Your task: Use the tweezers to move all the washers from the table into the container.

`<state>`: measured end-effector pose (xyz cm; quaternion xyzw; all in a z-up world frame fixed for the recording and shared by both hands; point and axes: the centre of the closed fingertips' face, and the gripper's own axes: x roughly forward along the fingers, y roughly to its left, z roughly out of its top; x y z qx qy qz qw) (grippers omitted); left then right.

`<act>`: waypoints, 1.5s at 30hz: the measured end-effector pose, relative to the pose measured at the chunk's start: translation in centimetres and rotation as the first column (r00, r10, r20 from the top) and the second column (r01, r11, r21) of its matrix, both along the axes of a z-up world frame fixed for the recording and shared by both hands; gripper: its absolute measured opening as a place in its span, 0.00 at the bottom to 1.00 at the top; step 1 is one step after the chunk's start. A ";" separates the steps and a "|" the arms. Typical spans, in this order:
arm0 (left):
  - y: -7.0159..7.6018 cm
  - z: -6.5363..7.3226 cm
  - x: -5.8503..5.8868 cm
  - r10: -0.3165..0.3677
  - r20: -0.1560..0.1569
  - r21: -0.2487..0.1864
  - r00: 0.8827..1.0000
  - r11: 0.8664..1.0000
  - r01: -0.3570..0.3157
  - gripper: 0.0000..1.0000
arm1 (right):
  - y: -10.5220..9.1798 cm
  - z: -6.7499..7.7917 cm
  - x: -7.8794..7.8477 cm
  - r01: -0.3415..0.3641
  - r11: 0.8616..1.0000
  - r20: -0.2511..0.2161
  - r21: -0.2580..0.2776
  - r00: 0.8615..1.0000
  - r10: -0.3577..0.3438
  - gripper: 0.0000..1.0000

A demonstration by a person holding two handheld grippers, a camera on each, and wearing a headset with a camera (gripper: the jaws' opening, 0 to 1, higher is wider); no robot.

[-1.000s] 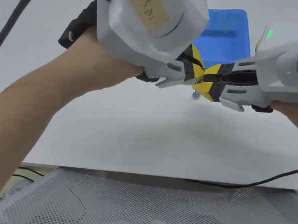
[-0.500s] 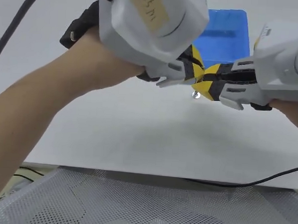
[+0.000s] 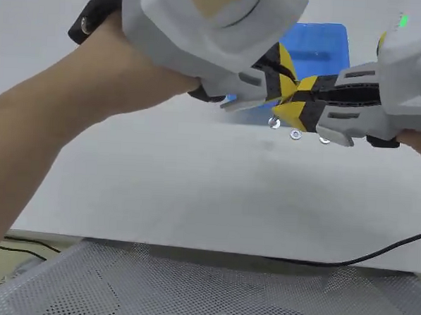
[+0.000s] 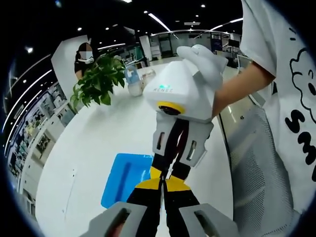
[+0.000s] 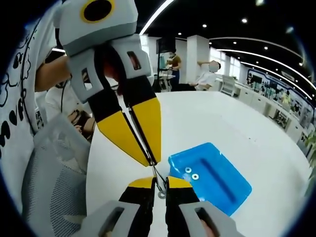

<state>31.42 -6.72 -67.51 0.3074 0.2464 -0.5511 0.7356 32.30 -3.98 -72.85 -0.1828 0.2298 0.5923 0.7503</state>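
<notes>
Honestly, left gripper (image 5: 150, 161) clamps the tweezers (image 5: 157, 177), right gripper (image 5: 161, 183) jaws hug the tips, squeeze unclear; washers (image 3: 295, 135) sit by the container (image 3: 322, 43) edge, bare table (image 3: 195, 185) nearer.

Head view looks down from close above the bench (image 3: 194, 192); left claw (image 4: 163, 183) and right claw (image 5: 160, 181) views face each other tip to tip, sharing the blue container (image 5: 217, 182)

Far beyond the fingers (image 4: 146, 210), to the upper left in the left gripper view, stands a green plant (image 4: 98, 81), and a person (image 4: 84, 59) is behind it. To their right is a white shirt (image 4: 289, 89) (with black print). In the head view a black cable (image 3: 386, 250) lies nearer than the fingers, before a grey perforated mesh (image 3: 189, 287). 2 people (image 5: 174, 64) are far beyond the fingers in the right gripper view.
</notes>
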 end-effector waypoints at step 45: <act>0.7 -3.0 7.1 0.166 0.037 -0.084 0.985 0.983 -0.163 0.00 | 0.9 -3.0 7.0 0.137 0.990 0.094 -0.023 0.986 -0.134 0.04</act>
